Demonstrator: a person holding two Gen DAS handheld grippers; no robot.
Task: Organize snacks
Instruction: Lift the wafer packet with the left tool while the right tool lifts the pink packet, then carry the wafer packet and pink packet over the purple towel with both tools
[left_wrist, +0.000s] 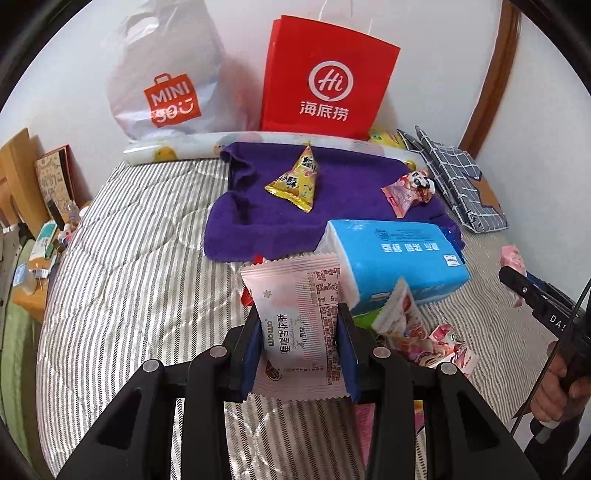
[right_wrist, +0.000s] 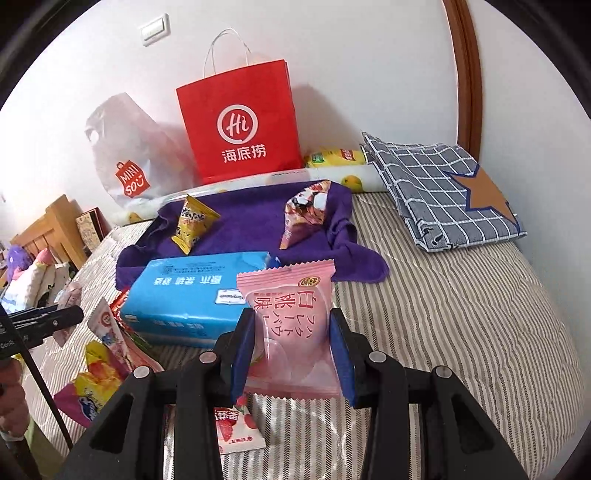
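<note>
**Two snack packets gripped above the striped bed**

Left gripper (left_wrist: 300, 328) clamped on a pale pink snack packet (left_wrist: 295, 295), blue pads pressing both edges, packet upright with its printed back toward the camera. Right gripper (right_wrist: 291, 345) likewise closed on a pink peach-flavour packet (right_wrist: 291, 317), fingers (right_wrist: 243, 347) squeezing its sides, serrated top edge standing above them.

Beyond both, on the striped bed cover (left_wrist: 140, 258): a blue tissue pack (left_wrist: 391, 254) lying flat, partly over the near edge of a purple towel (left_wrist: 258, 206). On the towel, a yellow triangular snack bag (left_wrist: 295, 181) toward the left and a pink triangular panda-print bag (left_wrist: 410, 192) at the right edge, well apart. Loose snack wrappers (left_wrist: 436, 332) scattered on the cover just beside the tissue pack, near the left gripper's fingers; one strawberry packet (right_wrist: 236, 428) under the right gripper.

Against the wall: a red paper bag (left_wrist: 325, 81) upright, a white plastic shopping bag (left_wrist: 162, 77) beside it. Folded blue checked cloth (right_wrist: 443, 192) off to the right of the towel.
</note>
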